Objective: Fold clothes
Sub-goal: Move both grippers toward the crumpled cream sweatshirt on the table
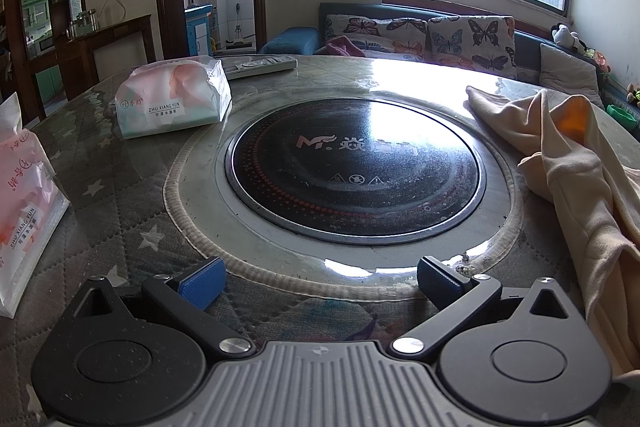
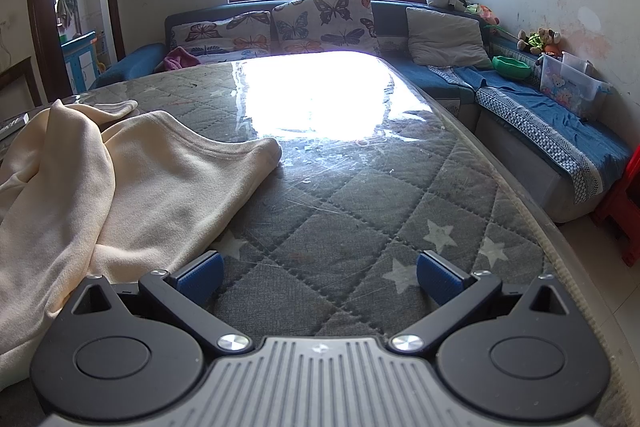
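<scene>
A cream garment (image 1: pixel 576 179) lies crumpled on the round table, at the right edge of the left wrist view, with an orange patch showing in a fold. In the right wrist view the same cream garment (image 2: pixel 104 187) spreads over the left half, one flat end reaching toward the table's middle. My left gripper (image 1: pixel 320 281) hovers over the table's near side, jaws wide apart, nothing between the blue pads. My right gripper (image 2: pixel 320 279) is open too, above bare quilted cover; its left pad (image 2: pixel 202 281) sits just beside the garment's edge.
A black round hotplate (image 1: pixel 356 167) is set in the centre of the table (image 2: pixel 360 195). Two tissue packs (image 1: pixel 172 99) (image 1: pixel 24 203) and a remote (image 1: pixel 260 65) lie on the left. A sofa with butterfly cushions (image 2: pixel 280 23) runs behind and along the right wall.
</scene>
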The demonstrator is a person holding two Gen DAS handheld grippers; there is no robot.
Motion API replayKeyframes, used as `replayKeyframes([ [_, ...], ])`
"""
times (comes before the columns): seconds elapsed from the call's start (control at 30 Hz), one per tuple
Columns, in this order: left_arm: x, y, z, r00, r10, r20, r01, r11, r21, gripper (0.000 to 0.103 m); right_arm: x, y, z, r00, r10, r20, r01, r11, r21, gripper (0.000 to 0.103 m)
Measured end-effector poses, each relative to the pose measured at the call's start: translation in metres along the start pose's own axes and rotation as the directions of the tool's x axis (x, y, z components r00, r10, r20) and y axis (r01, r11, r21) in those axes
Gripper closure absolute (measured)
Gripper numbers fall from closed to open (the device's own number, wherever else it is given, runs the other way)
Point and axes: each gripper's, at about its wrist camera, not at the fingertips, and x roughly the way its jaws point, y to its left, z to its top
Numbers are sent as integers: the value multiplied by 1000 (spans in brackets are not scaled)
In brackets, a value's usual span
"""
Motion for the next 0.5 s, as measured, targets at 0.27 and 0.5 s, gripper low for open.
replayKeyframes([
  [0.27,-1,-4,2,1000,24,-8,-24,1000,13,0,-8,8,-5,1000,-2,-7,2,1000,-3,0],
  [0.5,-17,-19,-2,1000,-4,-20,5,1000,14,0,-29,19,-14,999,35,-19,-35,999,-17,0],
])
